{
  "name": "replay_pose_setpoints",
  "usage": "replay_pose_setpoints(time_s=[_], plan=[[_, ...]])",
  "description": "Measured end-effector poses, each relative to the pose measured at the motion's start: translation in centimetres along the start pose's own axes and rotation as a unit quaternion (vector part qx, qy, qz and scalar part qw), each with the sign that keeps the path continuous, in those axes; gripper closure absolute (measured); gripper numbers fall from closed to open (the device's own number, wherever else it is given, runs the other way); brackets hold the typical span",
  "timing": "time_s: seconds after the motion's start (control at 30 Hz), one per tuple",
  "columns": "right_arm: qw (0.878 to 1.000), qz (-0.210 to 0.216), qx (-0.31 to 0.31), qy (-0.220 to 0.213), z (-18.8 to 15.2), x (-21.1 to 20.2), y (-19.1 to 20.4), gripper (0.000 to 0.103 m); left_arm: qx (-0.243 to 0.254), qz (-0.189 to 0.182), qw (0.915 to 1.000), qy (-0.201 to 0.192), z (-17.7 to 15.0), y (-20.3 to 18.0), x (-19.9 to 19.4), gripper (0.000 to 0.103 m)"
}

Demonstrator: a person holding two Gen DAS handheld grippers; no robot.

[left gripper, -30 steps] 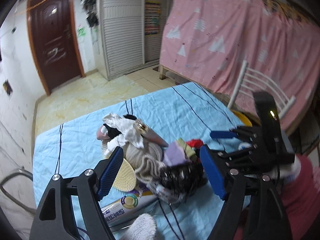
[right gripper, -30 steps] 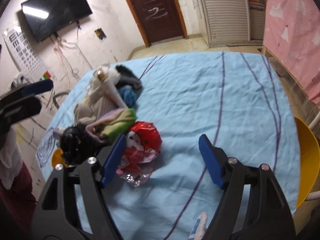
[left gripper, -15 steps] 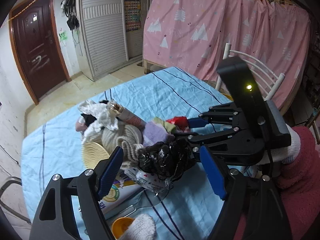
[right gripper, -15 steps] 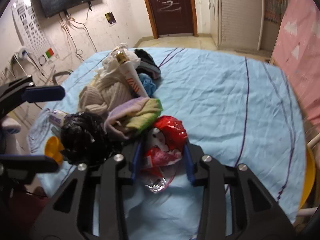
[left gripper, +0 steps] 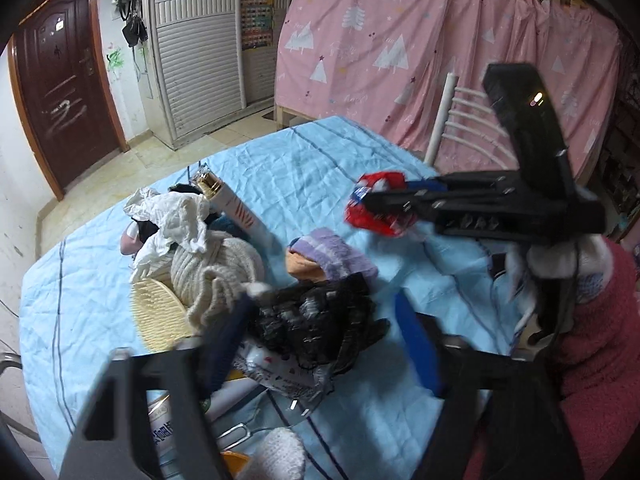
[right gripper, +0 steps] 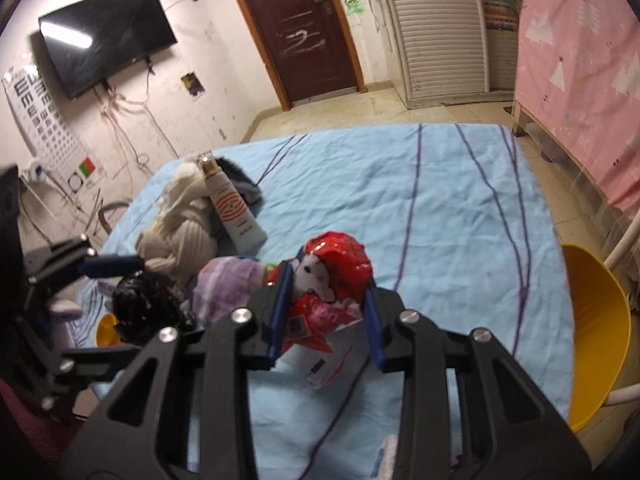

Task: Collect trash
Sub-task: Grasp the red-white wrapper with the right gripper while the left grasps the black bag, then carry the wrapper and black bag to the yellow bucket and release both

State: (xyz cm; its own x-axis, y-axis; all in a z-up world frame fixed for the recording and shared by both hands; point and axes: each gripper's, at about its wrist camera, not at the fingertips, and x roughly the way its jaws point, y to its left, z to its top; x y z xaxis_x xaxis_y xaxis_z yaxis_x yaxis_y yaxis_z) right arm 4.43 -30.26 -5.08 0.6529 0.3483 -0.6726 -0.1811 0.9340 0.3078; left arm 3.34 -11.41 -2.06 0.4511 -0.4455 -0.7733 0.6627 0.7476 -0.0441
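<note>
Black crinkled plastic, a crumpled bag (left gripper: 316, 324), lies on the blue-covered table (left gripper: 312, 168) directly ahead of the left gripper (left gripper: 320, 344), between its blue pads; the jaws have just been closing around it, and motion blur hides whether they pinch it yet. Further right, the right gripper (right gripper: 326, 312) is clenched on the red wrapper (right gripper: 340, 268) and carries it above the cloth. Judging by this, the left hand is nearer the bag. Its own view shows the bag's width and the foil packet beneath; the right wrist view shows that bag only as a dark lump (right gripper: 142, 306) at the pile's edge.
</note>
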Motion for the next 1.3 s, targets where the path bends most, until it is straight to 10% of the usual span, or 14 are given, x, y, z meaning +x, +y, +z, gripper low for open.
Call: replay_pose_setpoints(time_s=[0.2, 1.3], plan=[[1.000, 0.004, 0.015, -0.011, -0.2, -0.3, -1.1, 0.071, 0.012, 0.002, 0.9999, 0.000, -0.3, -0.6, -0.2, 0.077], [0.982, -0.041, 0.131, -0.134, -1.7, -9.9, -13.2, 0.070, 0.044, -0.018, 0.9949, -0.089, 10.2, -8.0, -2.6, 0.078]])
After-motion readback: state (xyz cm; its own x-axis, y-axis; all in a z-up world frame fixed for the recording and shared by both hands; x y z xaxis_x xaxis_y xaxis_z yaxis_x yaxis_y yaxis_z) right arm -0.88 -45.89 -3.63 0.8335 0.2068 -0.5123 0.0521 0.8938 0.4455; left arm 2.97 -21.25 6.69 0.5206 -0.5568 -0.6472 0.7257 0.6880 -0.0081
